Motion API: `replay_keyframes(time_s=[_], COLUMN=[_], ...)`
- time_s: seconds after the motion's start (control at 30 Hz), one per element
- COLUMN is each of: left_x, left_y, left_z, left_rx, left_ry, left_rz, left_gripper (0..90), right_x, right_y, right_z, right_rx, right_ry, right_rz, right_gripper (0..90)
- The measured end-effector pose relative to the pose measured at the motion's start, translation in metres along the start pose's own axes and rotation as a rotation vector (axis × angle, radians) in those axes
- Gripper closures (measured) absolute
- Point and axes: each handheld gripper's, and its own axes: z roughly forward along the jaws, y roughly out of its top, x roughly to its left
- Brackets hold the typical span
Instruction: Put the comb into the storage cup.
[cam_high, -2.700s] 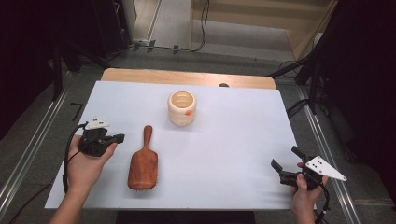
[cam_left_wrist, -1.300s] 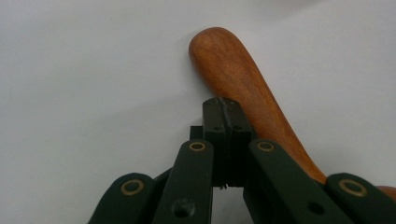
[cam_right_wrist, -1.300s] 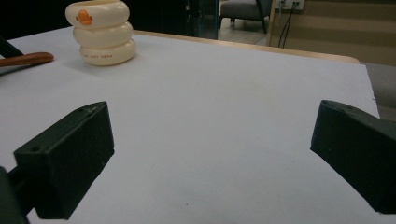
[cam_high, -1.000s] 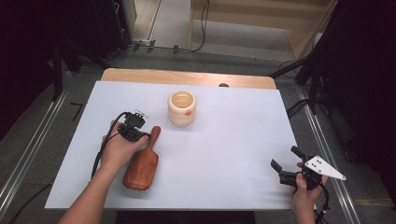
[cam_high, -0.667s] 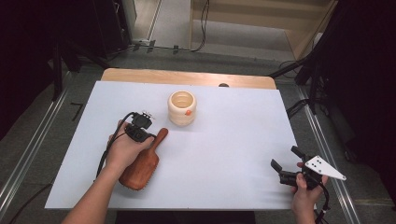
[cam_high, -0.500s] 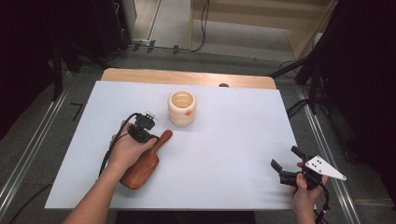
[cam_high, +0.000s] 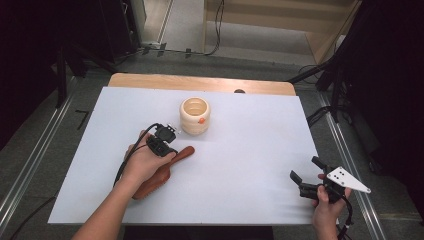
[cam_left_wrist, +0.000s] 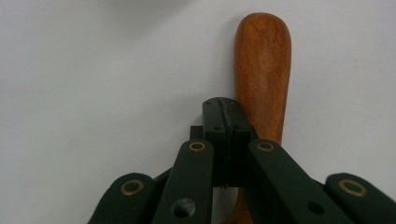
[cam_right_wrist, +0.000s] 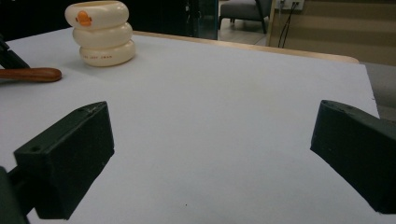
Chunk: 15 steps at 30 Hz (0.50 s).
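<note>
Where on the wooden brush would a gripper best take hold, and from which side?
Probably the narrow rounded handle, from above, jaws straddling its width. The wooden brush lies flat on the white table, and its broad head looks too wide. The left gripper, jaws shut together, sits beside the handle, not gripping it.

A lab: white-covered table (cam_high: 250, 150) on metal rails (cam_high: 30, 165), cables (cam_high: 217, 25) across the floor
</note>
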Motion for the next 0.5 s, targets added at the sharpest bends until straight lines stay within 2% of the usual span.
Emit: replay_keyframes(time_s=[0.27,0.5], left_x=[-0.017,-0.027], left_y=[0.003,0.001], left_z=[0.003,0.002], left_rx=[0.019,0.019], left_ry=[-0.01,-0.02], left_rz=[0.06,0.086], left_gripper=[90.0,90.0], right_x=[0.0,0.0], right_y=[0.0,0.0], right_z=[0.0,0.0], right_rx=[0.001,0.001], right_ry=[-0.001,-0.001], right_rz=[0.0,0.0], right_gripper=[0.0,0.0])
